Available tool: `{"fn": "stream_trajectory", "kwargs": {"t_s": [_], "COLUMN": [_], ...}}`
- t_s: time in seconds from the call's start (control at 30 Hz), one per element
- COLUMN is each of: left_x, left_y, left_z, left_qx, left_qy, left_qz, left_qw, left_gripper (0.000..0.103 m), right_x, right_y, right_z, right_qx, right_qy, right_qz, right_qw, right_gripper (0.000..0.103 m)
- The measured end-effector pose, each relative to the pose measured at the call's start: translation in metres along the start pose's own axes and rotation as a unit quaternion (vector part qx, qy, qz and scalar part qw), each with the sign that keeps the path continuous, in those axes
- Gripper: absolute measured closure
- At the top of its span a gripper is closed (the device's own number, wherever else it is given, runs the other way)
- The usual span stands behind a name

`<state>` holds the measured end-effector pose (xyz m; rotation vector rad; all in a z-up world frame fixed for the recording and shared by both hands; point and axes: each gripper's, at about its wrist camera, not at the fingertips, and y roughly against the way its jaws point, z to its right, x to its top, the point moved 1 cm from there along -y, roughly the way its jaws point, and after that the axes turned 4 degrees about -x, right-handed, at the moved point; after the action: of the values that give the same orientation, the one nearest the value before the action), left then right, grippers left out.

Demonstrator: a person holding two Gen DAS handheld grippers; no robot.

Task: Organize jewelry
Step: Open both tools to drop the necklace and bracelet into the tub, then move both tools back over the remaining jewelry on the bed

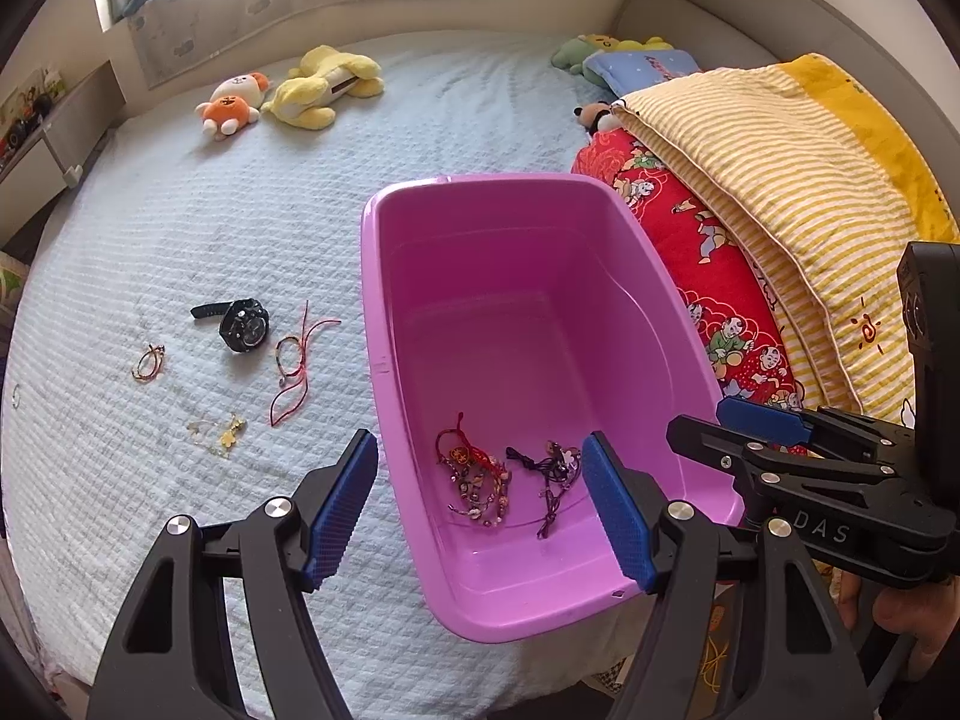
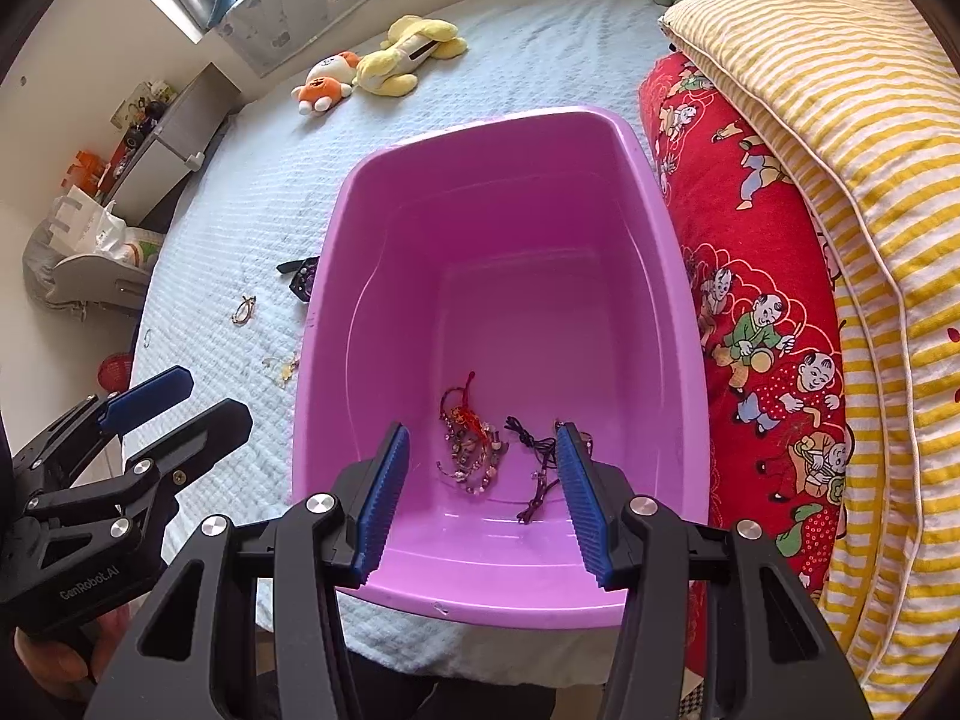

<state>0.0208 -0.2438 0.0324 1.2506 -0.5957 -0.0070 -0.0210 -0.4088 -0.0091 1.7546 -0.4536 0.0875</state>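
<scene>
On the bed [image 1: 180, 228], over at nine o'clock from the pink tub [image 1: 384, 276], the loose pieces lie spread out. A small beaded bracelet [image 1: 147, 363] is farthest left, a gold charm piece [image 1: 219, 431] sits nearer the foot, a black watch [image 1: 243, 324] lies beyond them, and a red cord bracelet [image 1: 297, 360] is just beside the tub's wall. The left tongs [image 1: 480, 504] hang wide apart and hold nothing, straddling the tub's left rim. Down inside the tub, at its near end, lie a red beaded bracelet [image 1: 474, 474] and a dark purple cord bracelet [image 1: 549, 471], near each other. The right tongs [image 2: 480, 498] are also spread and bare, hovering above that near end. At three o'clock a red printed quilt [image 2: 762, 312] presses against the tub, with a yellow striped blanket [image 2: 852, 120] folded on top.
</scene>
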Motion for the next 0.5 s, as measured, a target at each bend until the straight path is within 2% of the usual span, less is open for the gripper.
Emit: {"fn": "stream_trajectory", "kwargs": {"t_s": [0.27, 0.5], "left_x": [0.0, -0.007], "left_y": [0.008, 0.021], "left_z": [-0.012, -0.034], "left_qx": [0.006, 0.018], "left_qy": [0.018, 0.054], "left_qz": [0.004, 0.012], "left_qw": [0.9998, 0.9983], "left_gripper": [0.034, 0.034], "right_x": [0.003, 0.007], "right_y": [0.002, 0.004], "right_z": [-0.012, -0.03], "right_qx": [0.005, 0.016], "right_qy": [0.023, 0.059], "right_qz": [-0.007, -0.016], "right_qw": [1.0, 0.998], "right_gripper": [0.05, 0.048]}}
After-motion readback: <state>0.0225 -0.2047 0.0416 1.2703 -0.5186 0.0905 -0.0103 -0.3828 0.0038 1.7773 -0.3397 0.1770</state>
